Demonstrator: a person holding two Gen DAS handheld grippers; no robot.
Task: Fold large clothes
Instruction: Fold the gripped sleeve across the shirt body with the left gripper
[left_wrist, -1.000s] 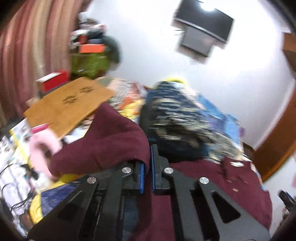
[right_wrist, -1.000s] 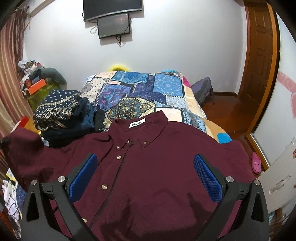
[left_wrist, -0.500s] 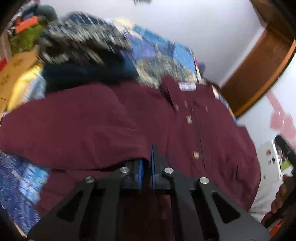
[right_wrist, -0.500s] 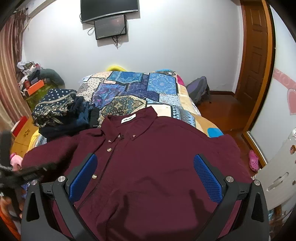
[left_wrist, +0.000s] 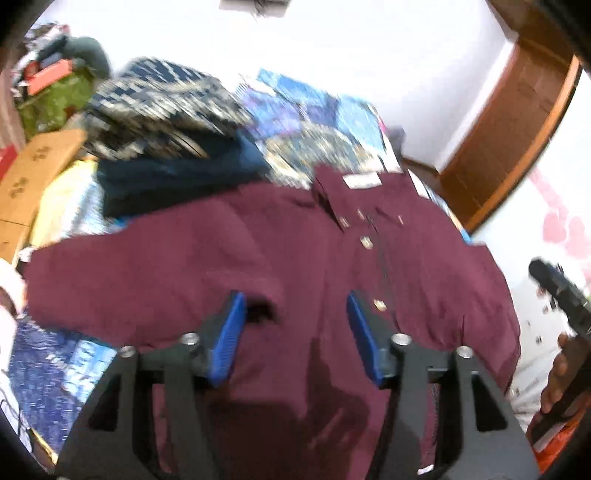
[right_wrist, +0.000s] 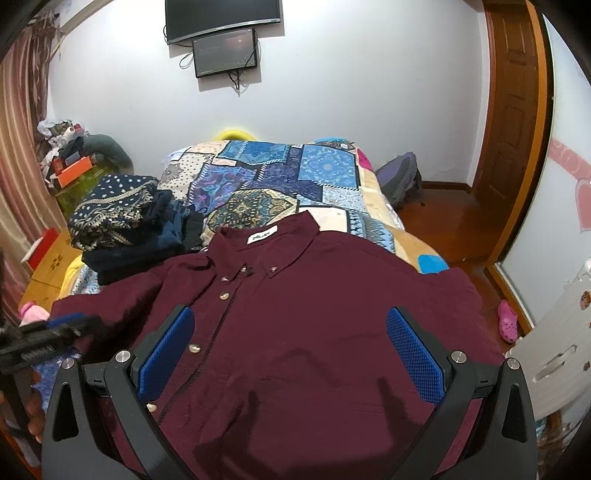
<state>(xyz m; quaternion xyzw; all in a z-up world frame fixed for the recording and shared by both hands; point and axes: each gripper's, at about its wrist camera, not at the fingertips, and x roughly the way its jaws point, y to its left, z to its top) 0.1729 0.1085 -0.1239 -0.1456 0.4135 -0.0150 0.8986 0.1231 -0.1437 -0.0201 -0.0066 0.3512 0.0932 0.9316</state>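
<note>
My left gripper (left_wrist: 295, 325) hovers with jaws spread, gripping nothing, over the maroon shirt (right_wrist: 314, 314) lying buttoned, front up, on the patchwork bedspread (right_wrist: 280, 177). My right gripper (right_wrist: 291, 350), jaws wide apart, is likewise empty.

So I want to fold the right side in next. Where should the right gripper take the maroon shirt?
Probably the maroon shirt at its right shoulder edge, approached from the right. That edge lies exposed near the bed's side; the right gripper hangs open above.
</note>
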